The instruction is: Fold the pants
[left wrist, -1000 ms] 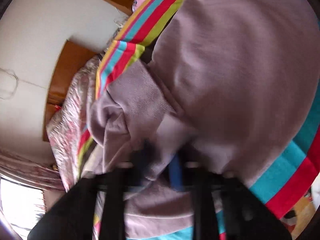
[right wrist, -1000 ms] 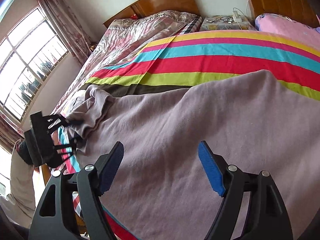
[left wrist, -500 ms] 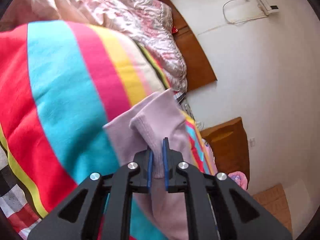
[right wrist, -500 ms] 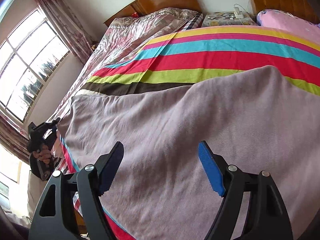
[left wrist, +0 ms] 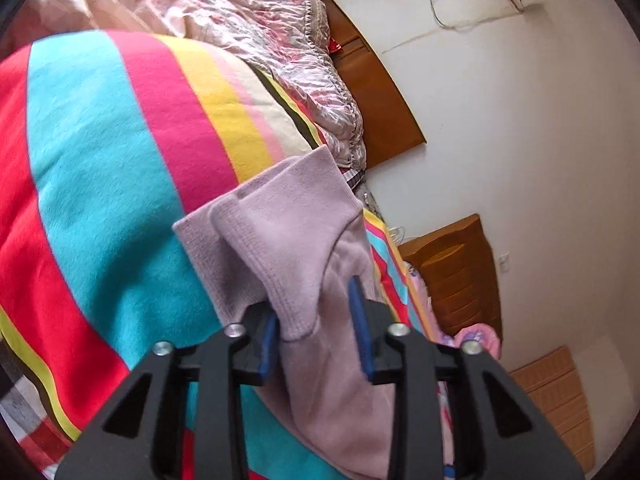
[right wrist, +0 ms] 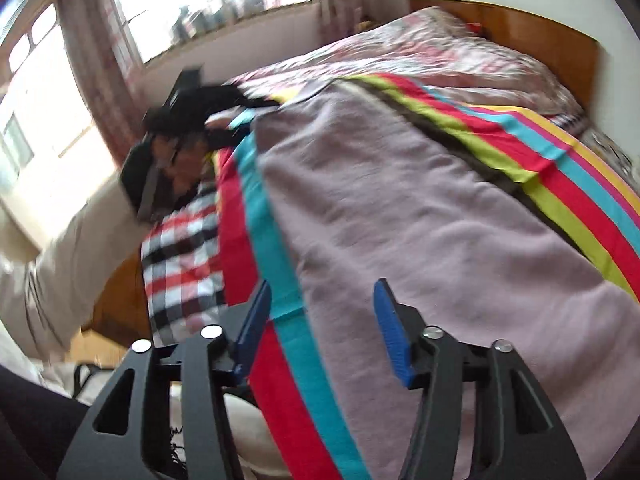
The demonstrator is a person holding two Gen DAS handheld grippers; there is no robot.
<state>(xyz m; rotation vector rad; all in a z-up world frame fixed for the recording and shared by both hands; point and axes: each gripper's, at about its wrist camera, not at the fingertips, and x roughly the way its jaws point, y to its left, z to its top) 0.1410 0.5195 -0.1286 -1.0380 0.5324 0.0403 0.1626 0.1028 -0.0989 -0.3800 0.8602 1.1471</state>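
the striped blanket (right wrist: pixel 560 168) covers the bed, and the mauve pants (right wrist: pixel 420 216) lie spread flat across it, soft knit, lightly wrinkled, reaching out ahead of the right gripper (right wrist: pixel 320 320). that gripper hangs just over the cloth's near edge, jaws apart after closing partway, gripping nothing. the left gripper (left wrist: pixel 314 320) has just been easing open; the ribbed cuff (left wrist: pixel 280 232) still sits between its pads, no longer pinched.
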